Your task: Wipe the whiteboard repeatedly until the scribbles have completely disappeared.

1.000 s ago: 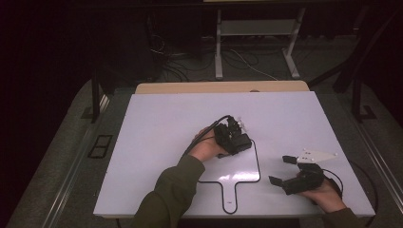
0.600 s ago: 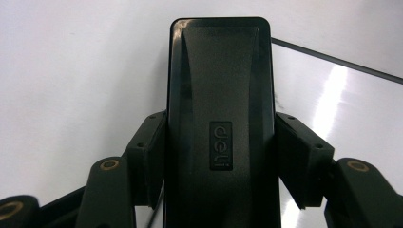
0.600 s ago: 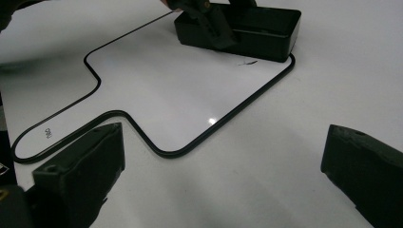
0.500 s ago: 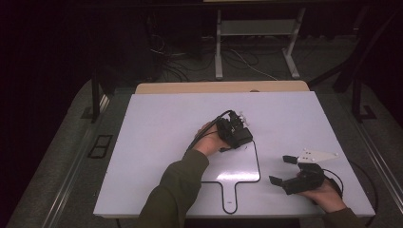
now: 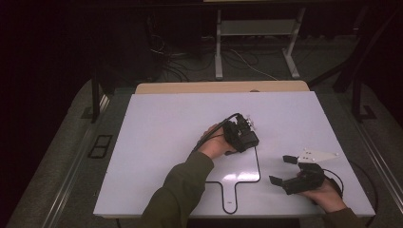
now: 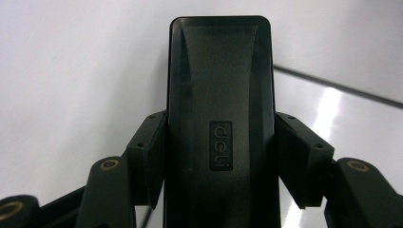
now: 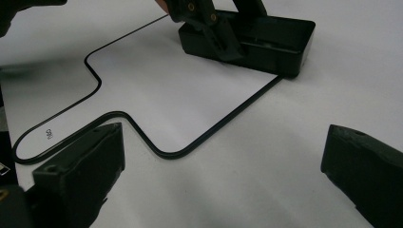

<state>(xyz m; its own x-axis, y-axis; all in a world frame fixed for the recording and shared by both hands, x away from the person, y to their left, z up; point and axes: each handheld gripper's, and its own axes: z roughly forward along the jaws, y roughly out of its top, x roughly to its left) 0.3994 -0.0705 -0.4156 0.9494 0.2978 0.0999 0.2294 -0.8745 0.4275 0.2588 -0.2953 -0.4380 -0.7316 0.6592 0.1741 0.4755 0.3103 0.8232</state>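
Item: black box [image 6: 221, 128], clenched across its width in my left hand-held gripper [image 5: 241, 134], resting on the white table [image 5: 161, 133] at the far right corner of the paddle-shaped outline [image 7: 142, 128], apparently for placing there. My right hand-held gripper [image 5: 298, 176] waits released at the near right, jaws spread, clear of it.

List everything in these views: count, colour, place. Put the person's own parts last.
black object with a "deli" label: one, black, clamped in the left gripper's jaws, at the outline's far right corner
outline: one, black line shaped like a paddle with a handle, drawn on the white board's near middle
white board: one, white, covering the table
table edge: one, tan, along the board's far side
frame legs: two, pale grey, on the floor beyond the table
left gripper: one, black, mid-board
right gripper: one, black, jaws apart, near right
hands: two, one holding each gripper
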